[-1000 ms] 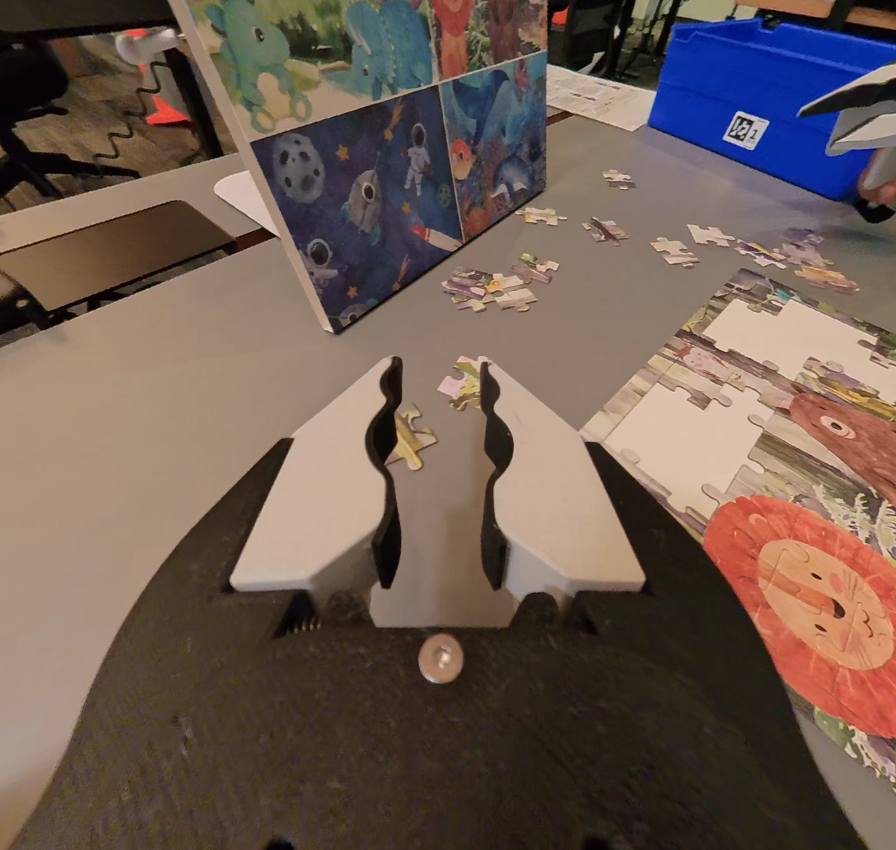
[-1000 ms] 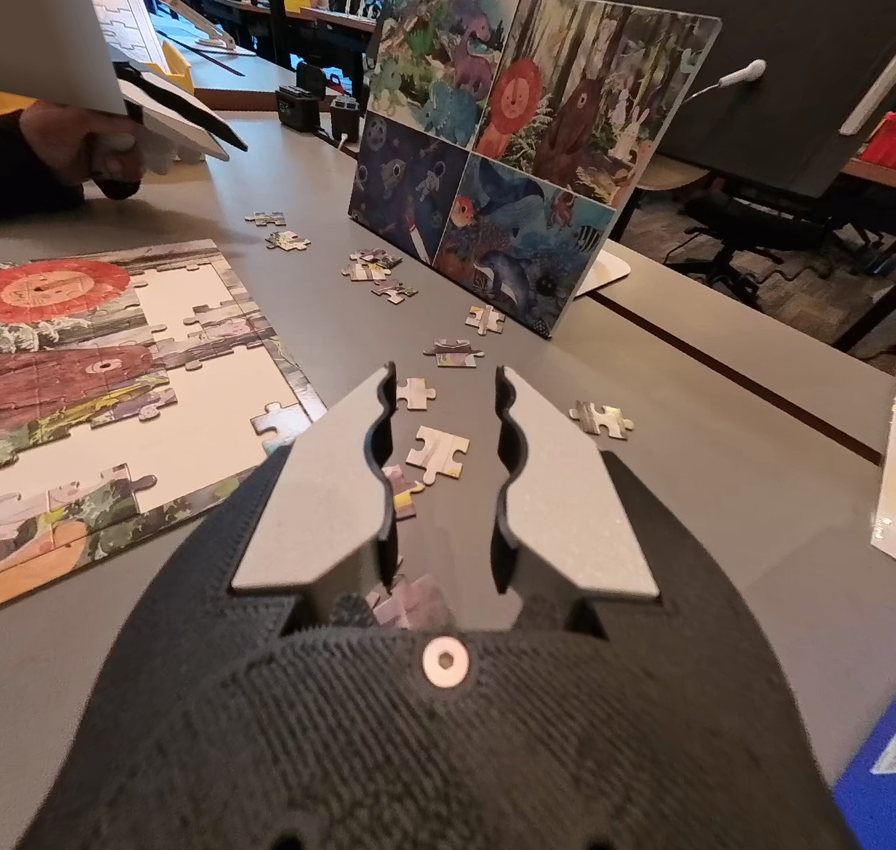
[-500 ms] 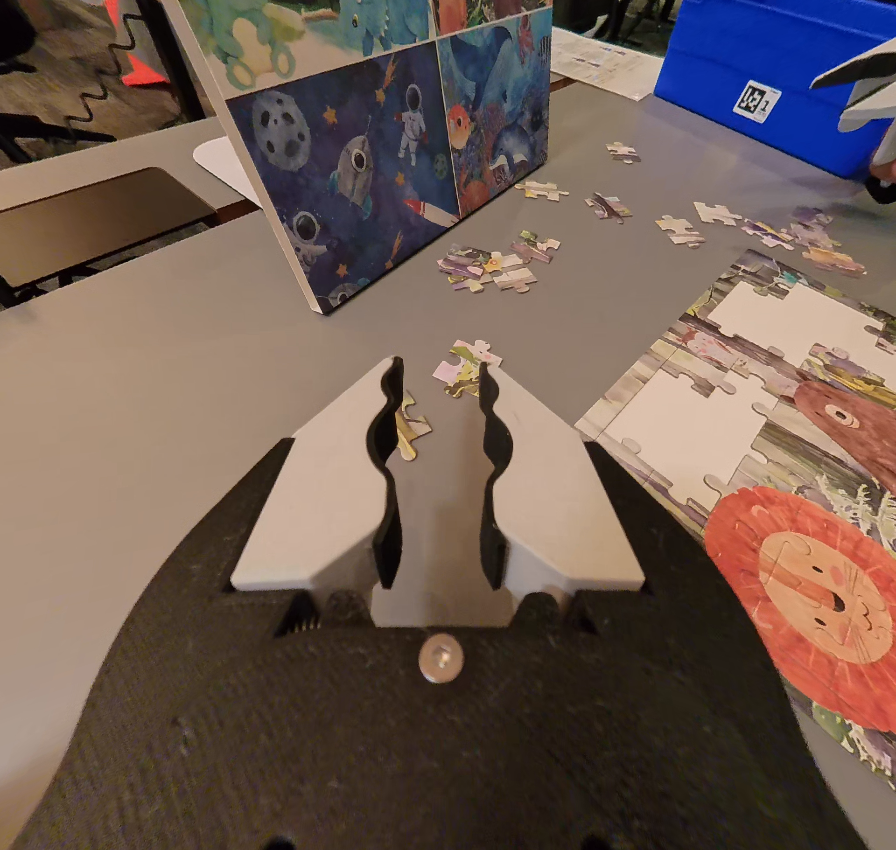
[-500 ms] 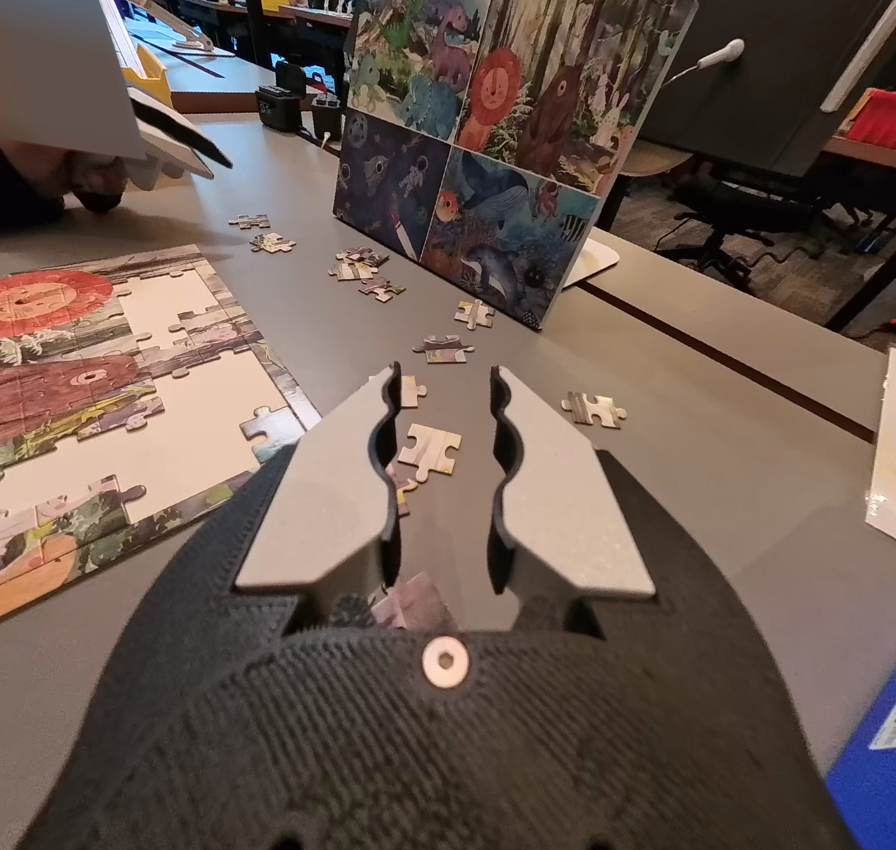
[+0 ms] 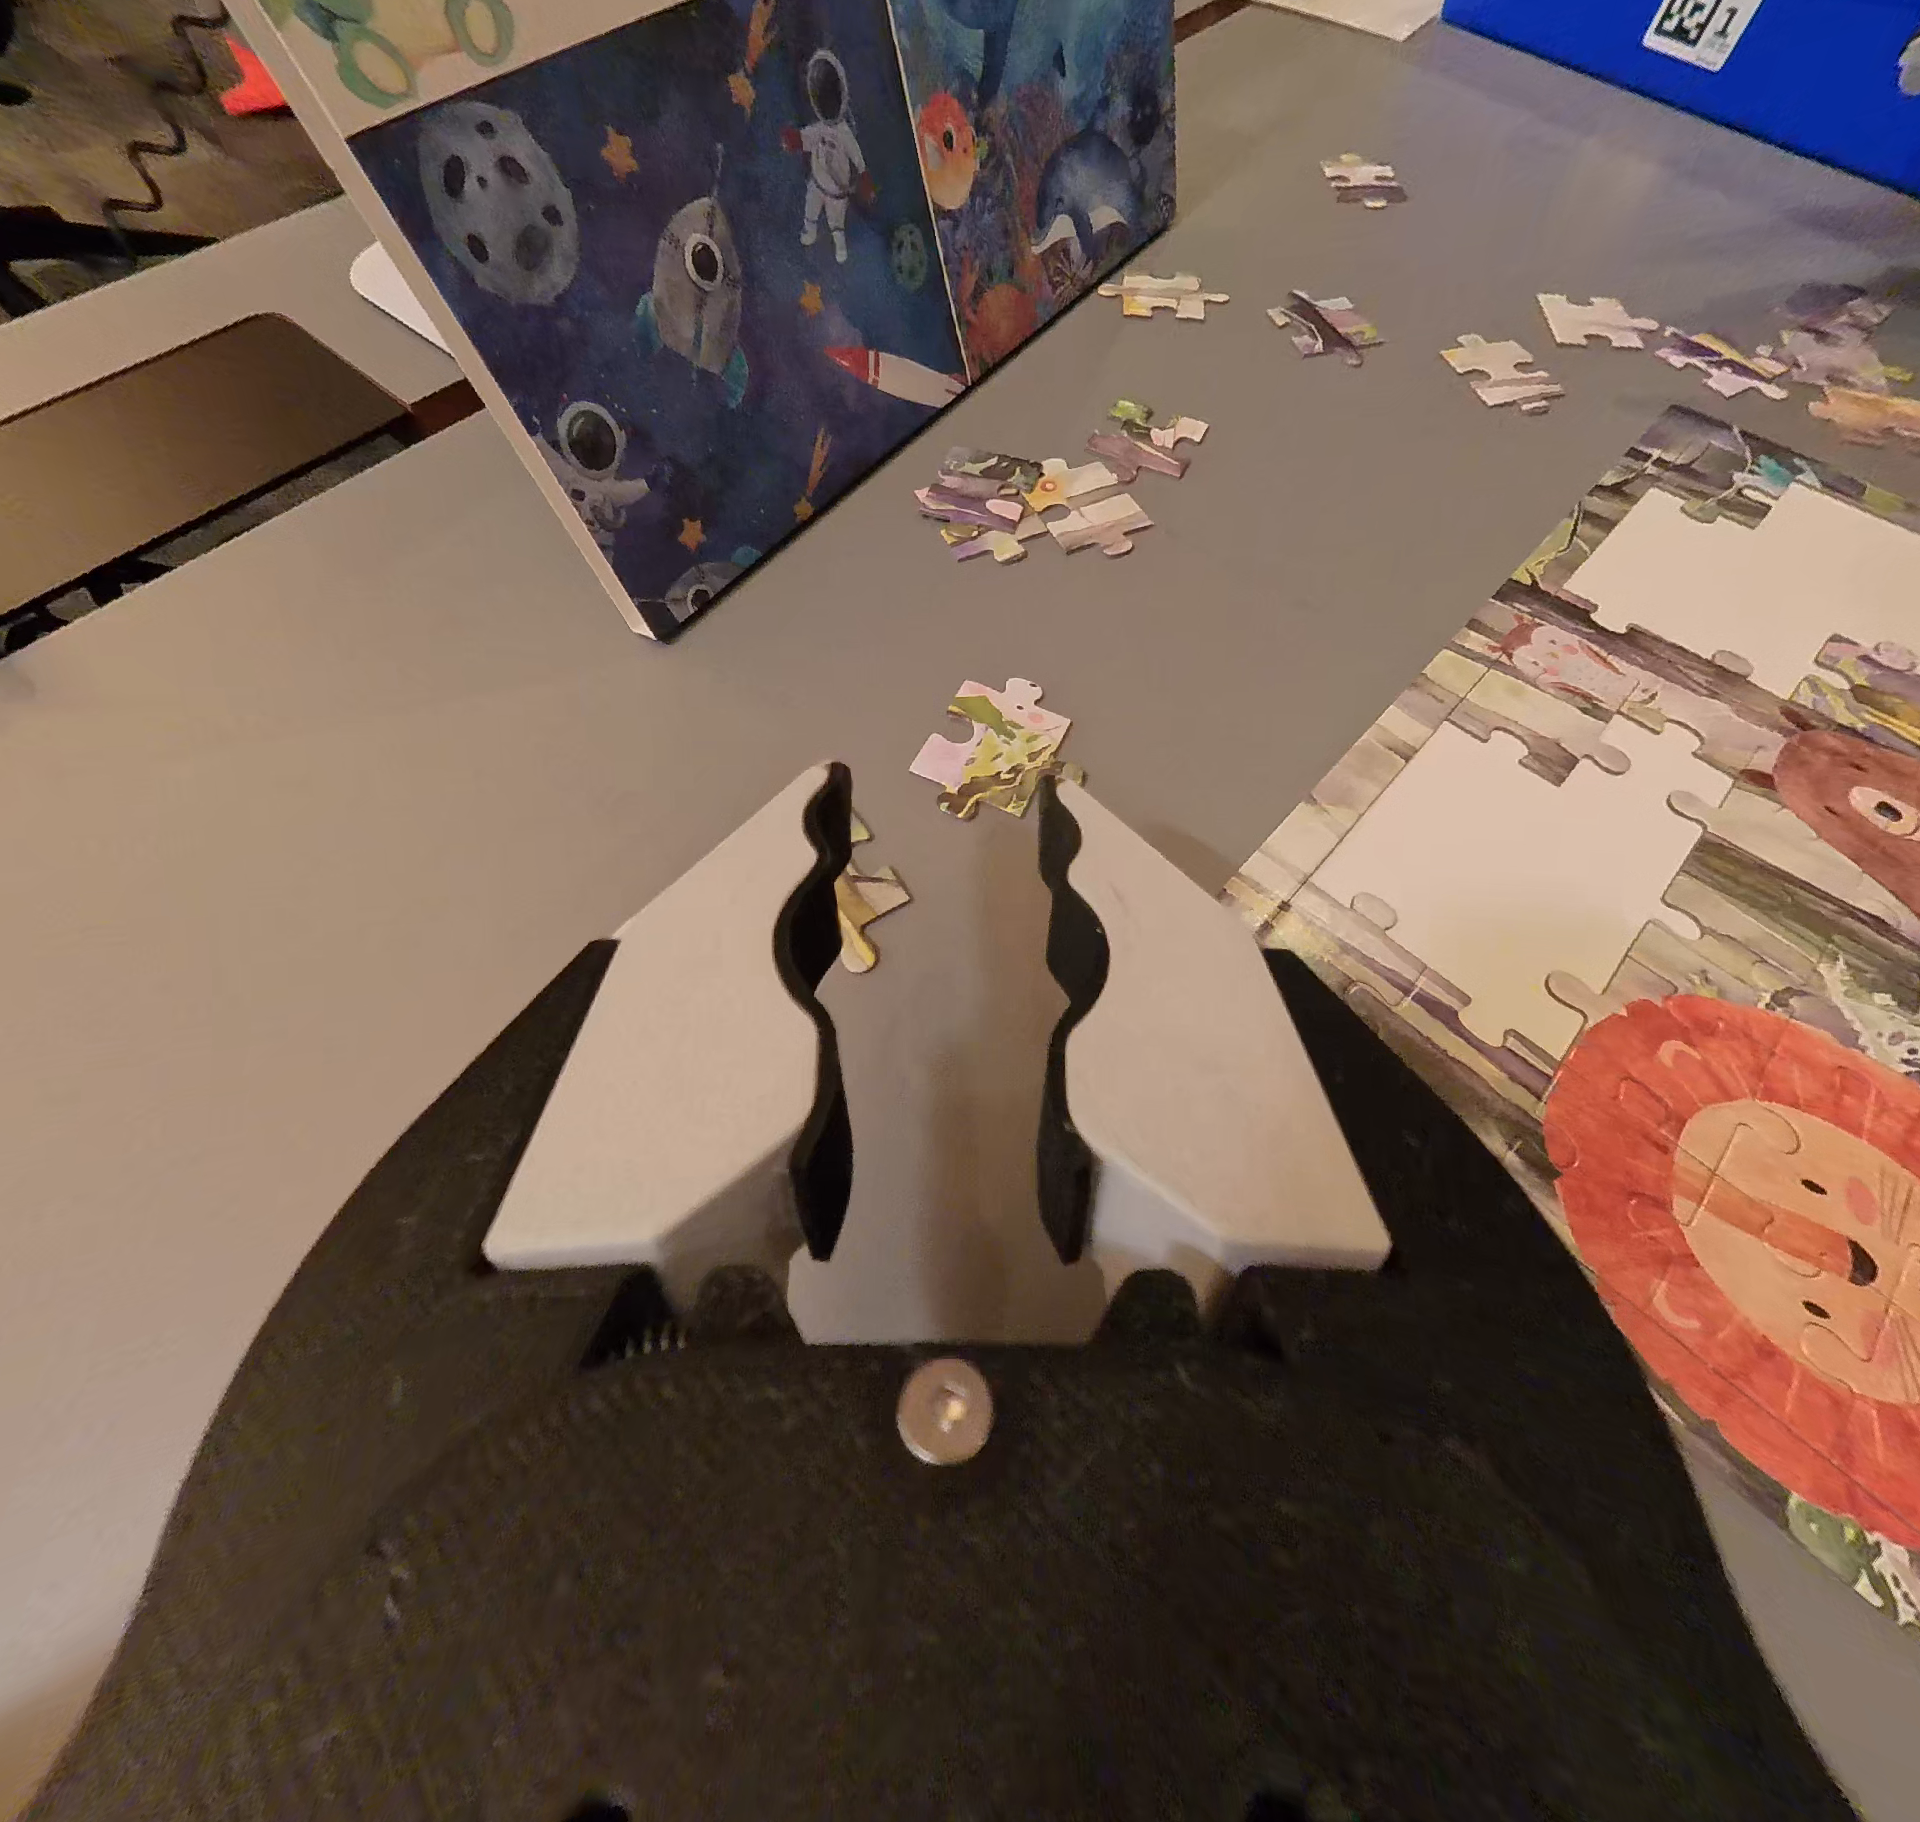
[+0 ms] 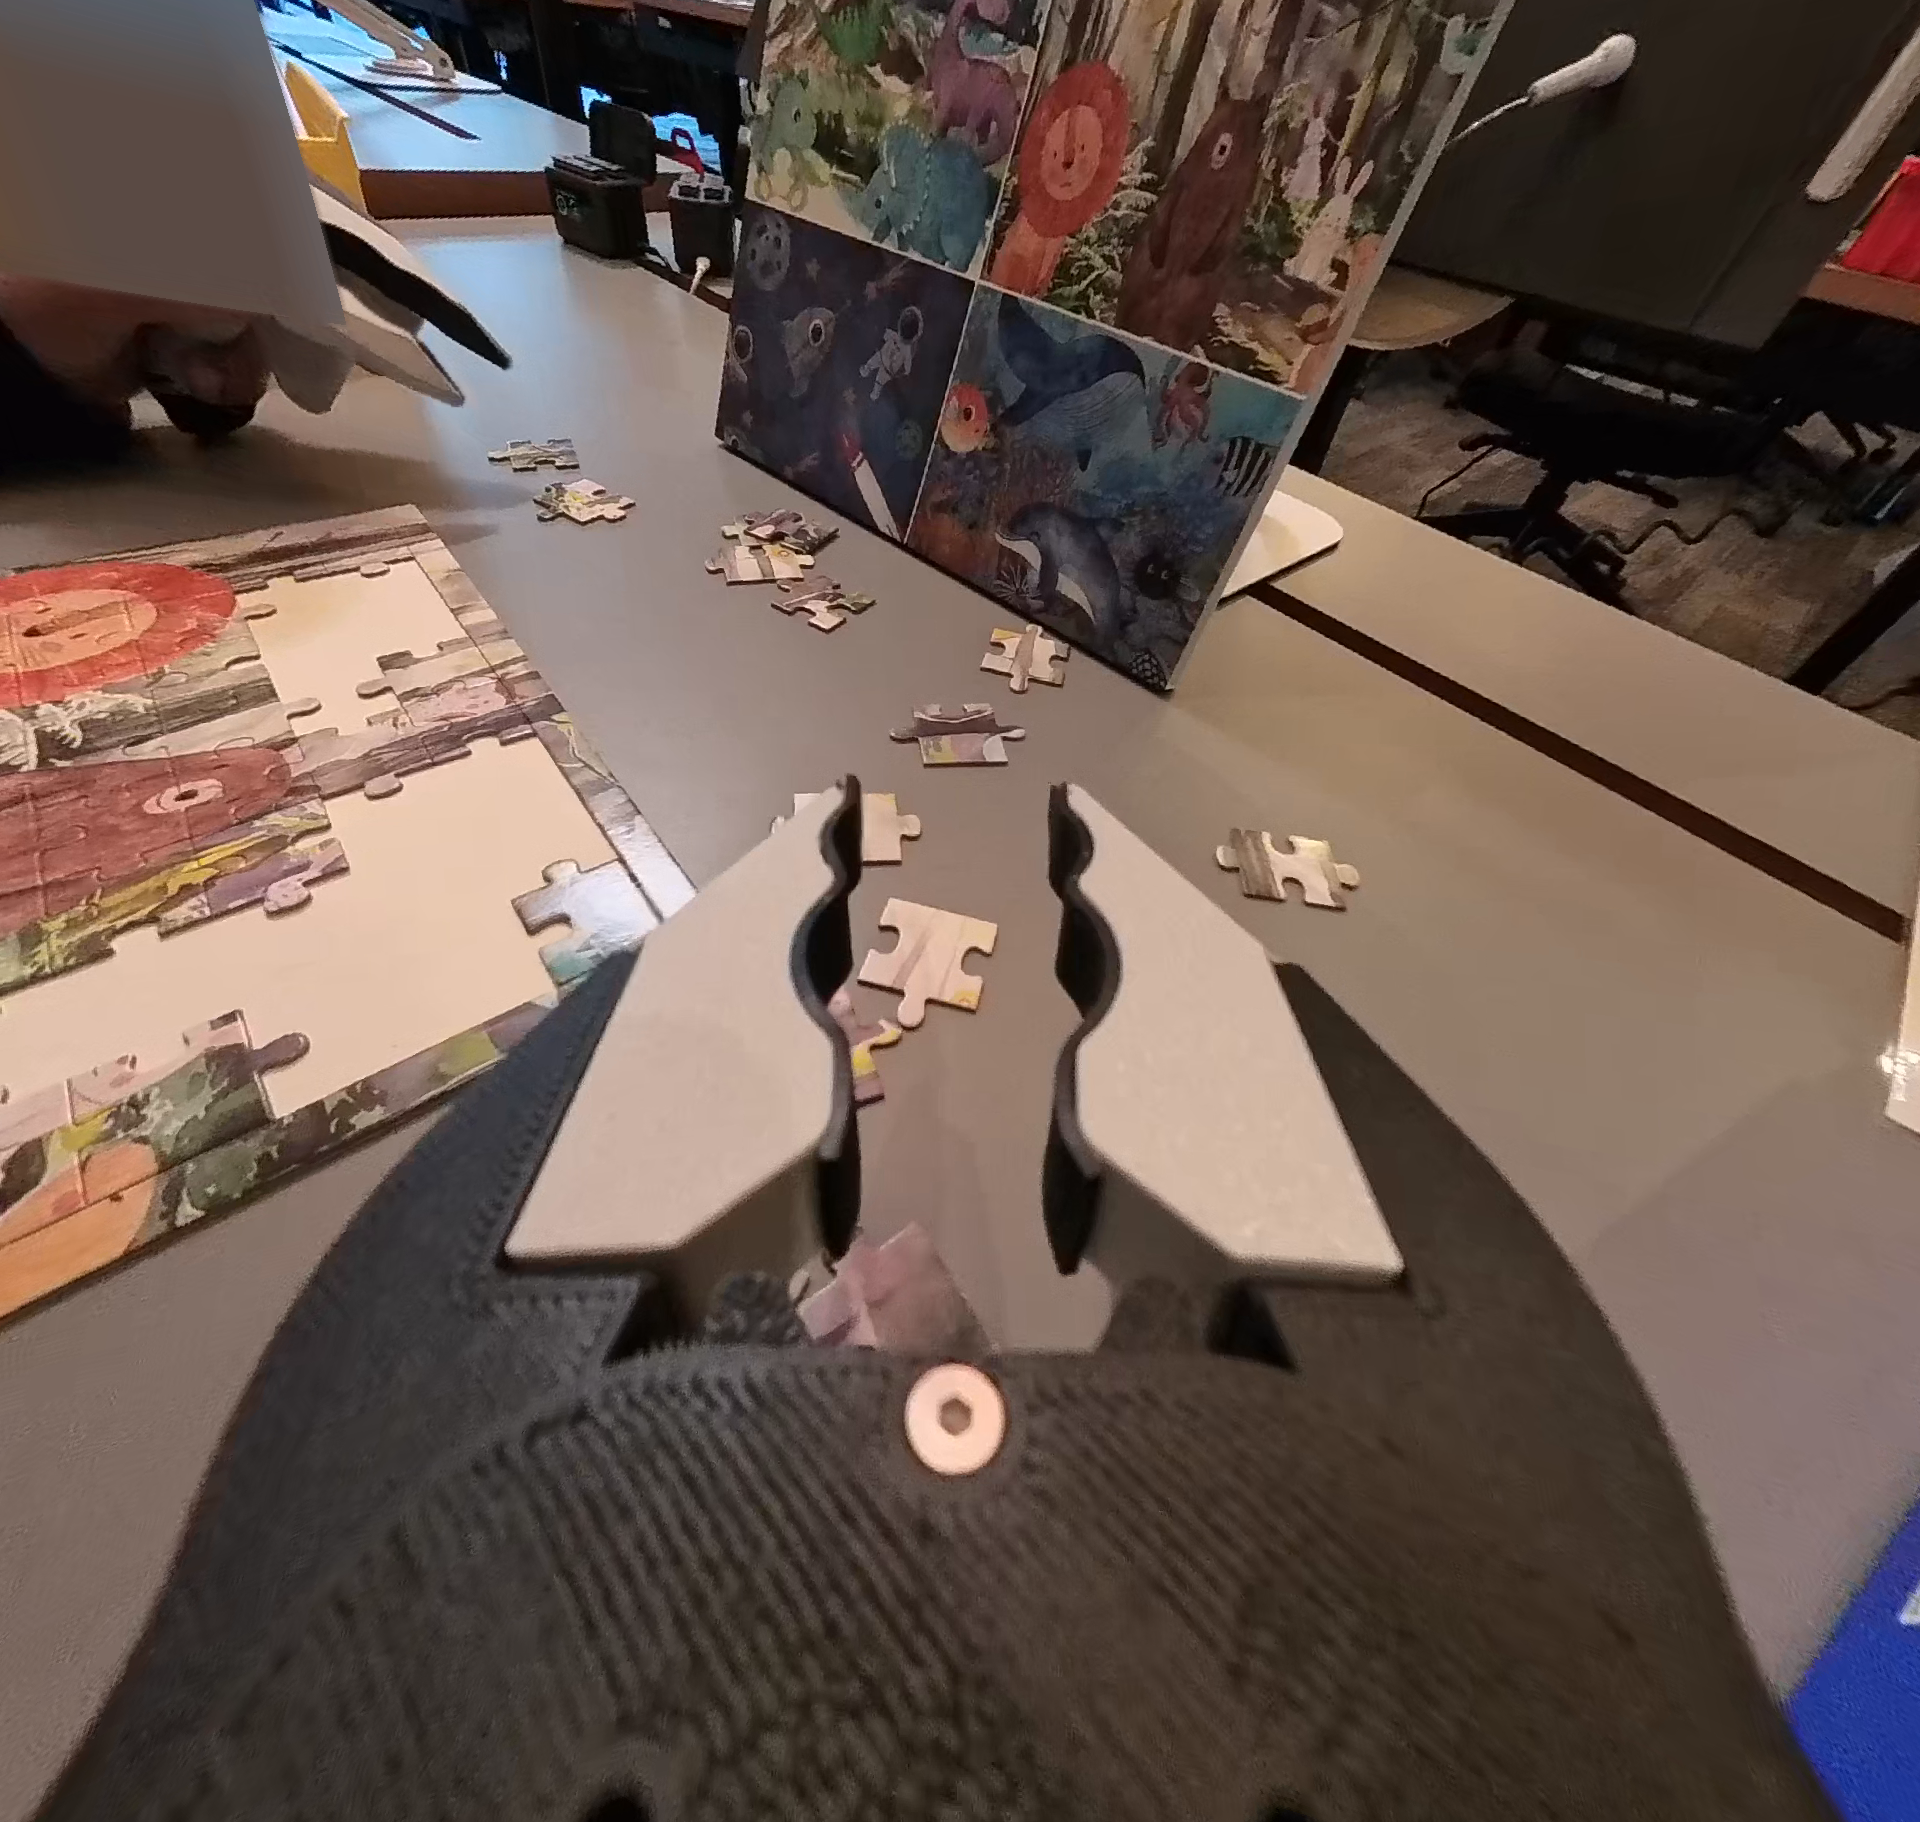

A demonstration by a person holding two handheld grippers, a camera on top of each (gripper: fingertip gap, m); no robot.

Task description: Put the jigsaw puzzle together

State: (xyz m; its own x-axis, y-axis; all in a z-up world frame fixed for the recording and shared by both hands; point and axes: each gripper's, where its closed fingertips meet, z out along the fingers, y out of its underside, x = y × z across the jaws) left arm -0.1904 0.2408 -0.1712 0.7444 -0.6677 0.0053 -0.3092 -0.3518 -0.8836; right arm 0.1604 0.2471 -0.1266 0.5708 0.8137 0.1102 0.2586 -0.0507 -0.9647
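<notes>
The half-built jigsaw (image 5: 1621, 837) with a red lion and a brown bear lies flat on the grey table, with white gaps in it; it also shows in the right wrist view (image 6: 260, 837). My left gripper (image 5: 940, 785) is open and empty, low over the table, with a yellow-grey loose piece (image 5: 868, 905) between its fingers and a green-pink piece (image 5: 992, 749) just ahead. My right gripper (image 6: 954, 801) is open and empty, with a pale loose piece (image 6: 930, 957) between its fingers. Several more loose pieces (image 6: 774, 557) lie scattered ahead.
The upright picture board (image 5: 748, 245) stands at the back; it also shows in the right wrist view (image 6: 1049, 255). A blue bin (image 5: 1683, 16) sits at the far right. The left gripper, held in a hand, shows at the right wrist view's upper left (image 6: 395, 318).
My left gripper has moved forward and down towards the picture board and the loose pieces. My right gripper has shifted slightly forward. Both stay open.
</notes>
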